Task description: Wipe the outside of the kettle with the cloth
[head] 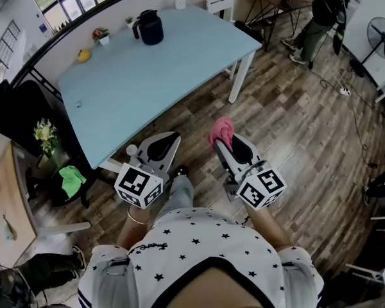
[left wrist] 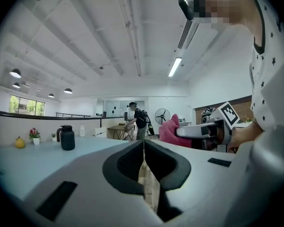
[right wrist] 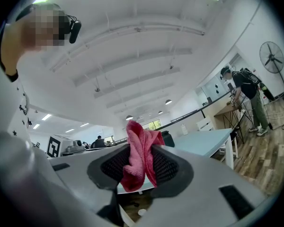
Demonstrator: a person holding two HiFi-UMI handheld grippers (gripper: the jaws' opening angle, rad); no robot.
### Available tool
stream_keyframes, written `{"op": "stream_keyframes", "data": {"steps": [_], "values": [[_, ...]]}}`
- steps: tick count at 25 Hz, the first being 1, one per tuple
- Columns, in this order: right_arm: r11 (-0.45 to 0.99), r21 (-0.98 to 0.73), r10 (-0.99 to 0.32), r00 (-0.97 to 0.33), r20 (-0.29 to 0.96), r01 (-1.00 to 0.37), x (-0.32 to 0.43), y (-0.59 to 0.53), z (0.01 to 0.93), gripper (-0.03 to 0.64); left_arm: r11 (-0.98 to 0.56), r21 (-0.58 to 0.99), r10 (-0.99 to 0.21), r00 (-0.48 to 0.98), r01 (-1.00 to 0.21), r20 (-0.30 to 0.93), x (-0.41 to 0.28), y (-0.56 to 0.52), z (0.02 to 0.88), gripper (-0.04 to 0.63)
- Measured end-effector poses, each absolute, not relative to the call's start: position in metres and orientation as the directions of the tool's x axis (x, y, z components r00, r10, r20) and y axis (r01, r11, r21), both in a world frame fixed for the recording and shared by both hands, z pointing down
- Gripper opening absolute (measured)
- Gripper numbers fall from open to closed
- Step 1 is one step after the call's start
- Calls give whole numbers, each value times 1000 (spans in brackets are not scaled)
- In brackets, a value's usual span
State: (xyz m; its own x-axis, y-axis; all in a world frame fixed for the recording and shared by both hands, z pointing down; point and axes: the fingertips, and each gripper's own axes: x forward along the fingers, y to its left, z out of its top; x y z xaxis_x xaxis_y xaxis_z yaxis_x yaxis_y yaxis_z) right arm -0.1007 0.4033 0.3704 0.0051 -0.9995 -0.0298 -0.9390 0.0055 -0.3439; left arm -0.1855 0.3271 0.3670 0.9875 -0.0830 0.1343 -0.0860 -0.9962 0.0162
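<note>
**Head view**
- Item 1: left gripper [head: 169,138]. Fingers are pressed together with nothing between them.
- Item 2: right gripper [head: 222,141]. Fingers are clamped on a pink cloth [head: 221,130] that bunches out past the tips.
- Item 3: kettle [head: 149,26]. Dark and upright on the far side of a pale blue table [head: 147,82], well ahead of both pairs of fingers.
- Both grippers hang over the wooden floor [head: 295,127], short of the table edge.

**Left gripper view**
- The 2 jaws are closed to a thin slit and hold nothing.
- The kettle [left wrist: 66,137] stands far beyond the fingertips, to their left.
- The cloth [left wrist: 172,130] shows off to their right, in the other gripper.

**Right gripper view**
- The cloth is pinched between the 2 pads, with loose folds standing above them and hanging below.
- A dark shape just behind the cloth is probably the kettle, but it is mostly hidden.

**Status:** wiping is judged not yet begun, with nothing touching the kettle.

**Hazards**
1. The cloth is gripped by a narrow fold only, so rubbing pressure could drag it out of the fingers.
2. The kettle stands unbraced. A sideways wipe could slide or tip it unless the closed left fingers steady it.
3. The trailing folds hide the fingertips, so bare plastic could strike the kettle wall.
</note>
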Motion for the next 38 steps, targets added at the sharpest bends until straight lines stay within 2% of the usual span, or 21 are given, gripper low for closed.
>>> {"op": "stream_keyframes", "data": {"steps": [18,30,38], "values": [[-87,-330,-996,81,30,-940,-26,271,366,140,-999,52,2,994,-4,112,-100,181,364,32],[-98,-329,-995,81,67,-939,-5,177,375,140,-998,59,-16,994,-23,111,-79,79,371,32],[-38,-317,-998,17,67,-948,-11,122,376,140,-995,60,-74,992,-81,106,-88,29,376,32]]}}
